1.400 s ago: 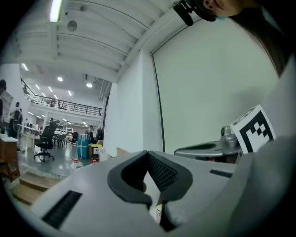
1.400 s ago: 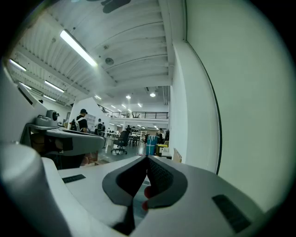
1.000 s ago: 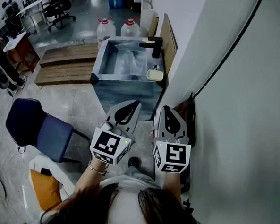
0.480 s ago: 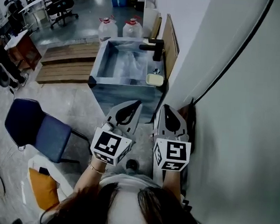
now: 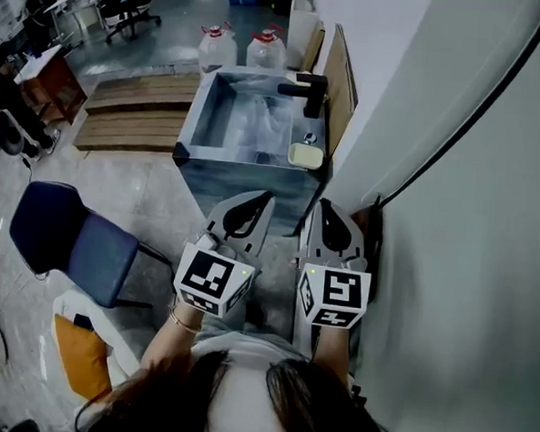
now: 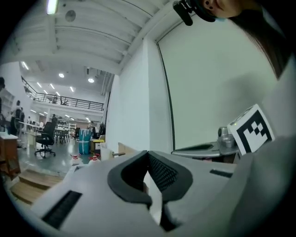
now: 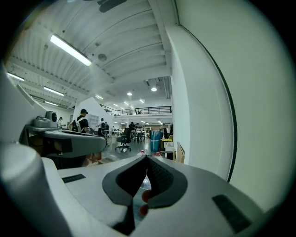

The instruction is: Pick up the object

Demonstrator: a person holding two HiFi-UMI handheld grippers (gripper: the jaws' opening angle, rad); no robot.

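Note:
Both grippers are held side by side in front of the person's body, pointing at a grey sink unit (image 5: 188, 151) a short way ahead. My left gripper (image 5: 264, 197) is shut with nothing in it, its jaw tips meeting (image 6: 148, 152). The right gripper (image 5: 326, 205) is likewise shut and empty (image 7: 147, 158), close to the white wall. A pale yellow block (image 5: 305, 155) lies on the sink's right rim, below a black faucet (image 5: 305, 88). Neither gripper touches the sink or the block.
A white wall (image 5: 452, 222) with a black cable runs along the right. A blue chair (image 5: 68, 239) stands at the left, an orange cushion (image 5: 79, 359) nearer. Wooden pallets (image 5: 135, 111) and two water jugs (image 5: 218, 45) lie beyond the sink. People and desks are far off.
The head view has shifted slightly, so the sink sits a bit lower and further right in the picture. Both grippers stay shut and level in front of the body.

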